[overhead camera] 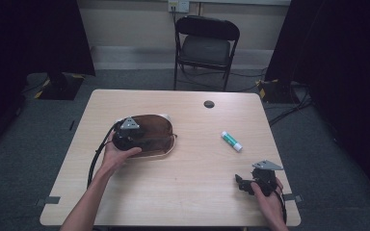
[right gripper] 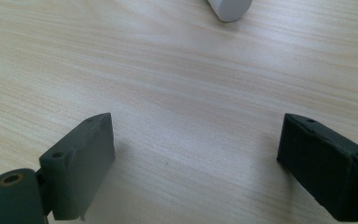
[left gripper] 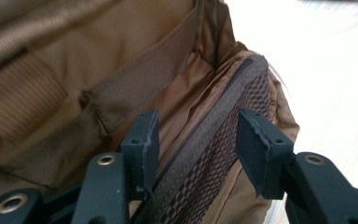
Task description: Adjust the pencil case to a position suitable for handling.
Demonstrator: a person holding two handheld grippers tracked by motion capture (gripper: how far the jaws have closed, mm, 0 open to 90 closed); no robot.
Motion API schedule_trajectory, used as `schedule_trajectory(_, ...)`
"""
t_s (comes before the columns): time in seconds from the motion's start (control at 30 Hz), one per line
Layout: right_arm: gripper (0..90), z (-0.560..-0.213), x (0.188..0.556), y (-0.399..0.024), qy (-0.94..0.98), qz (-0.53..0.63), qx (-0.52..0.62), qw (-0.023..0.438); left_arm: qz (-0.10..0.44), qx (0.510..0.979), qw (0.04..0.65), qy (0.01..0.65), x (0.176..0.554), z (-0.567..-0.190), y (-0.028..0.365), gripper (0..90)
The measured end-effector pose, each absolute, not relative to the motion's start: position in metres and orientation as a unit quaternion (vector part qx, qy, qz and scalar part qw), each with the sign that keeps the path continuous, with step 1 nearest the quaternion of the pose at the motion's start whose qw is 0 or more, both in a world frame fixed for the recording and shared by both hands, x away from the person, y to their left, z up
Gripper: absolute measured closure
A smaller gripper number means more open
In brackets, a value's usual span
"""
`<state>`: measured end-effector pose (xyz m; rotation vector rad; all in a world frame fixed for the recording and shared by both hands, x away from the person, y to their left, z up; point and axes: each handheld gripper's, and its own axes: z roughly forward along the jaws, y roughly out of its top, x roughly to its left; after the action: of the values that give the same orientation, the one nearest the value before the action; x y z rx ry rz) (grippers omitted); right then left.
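Brown pouch (overhead camera: 151,136) left of table (overhead camera: 183,187) centre, mouth open. Left gripper (left gripper: 196,140) at the opening – jaws part-spread astride the mesh-lined zip edge (left gripper: 214,154), pads seemingly not pressing. Best pinch that edge squarely, lift to widen. Interior looks empty, though shadowed. Right gripper (right gripper: 196,158) agape near right front corner – glue stick (overhead camera: 231,141) ahead.

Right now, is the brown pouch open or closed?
Open. In the left gripper view the brown pouch gapes, showing its tan lining, and the left gripper straddles its mesh-lined zipper edge.
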<state>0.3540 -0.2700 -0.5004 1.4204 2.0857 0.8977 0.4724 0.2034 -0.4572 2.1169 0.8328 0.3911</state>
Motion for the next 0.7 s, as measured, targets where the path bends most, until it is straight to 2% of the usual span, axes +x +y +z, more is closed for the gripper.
schedule_trajectory(0.23,10.0,-0.500,0.354,-0.270,0.758,0.326,0.516,0.229,0.147,0.842,0.406,0.323,0.474,-0.463,0.205,51.9)
schedule_trajectory(0.33,9.9,-0.500,0.354,-0.270,0.758,0.326,0.516,0.229,0.141,0.831,0.416,0.340,0.474,-0.466,0.203,51.1)
schedule_trajectory(0.6,10.0,-0.500,0.354,-0.270,0.758,0.326,0.515,0.229,0.157,0.841,0.405,0.324,0.473,-0.469,0.199,52.8)
schedule_trajectory(0.7,10.0,-0.500,0.354,-0.270,0.758,0.326,0.515,0.229,0.159,0.848,0.393,0.319,0.474,-0.469,0.197,50.8)
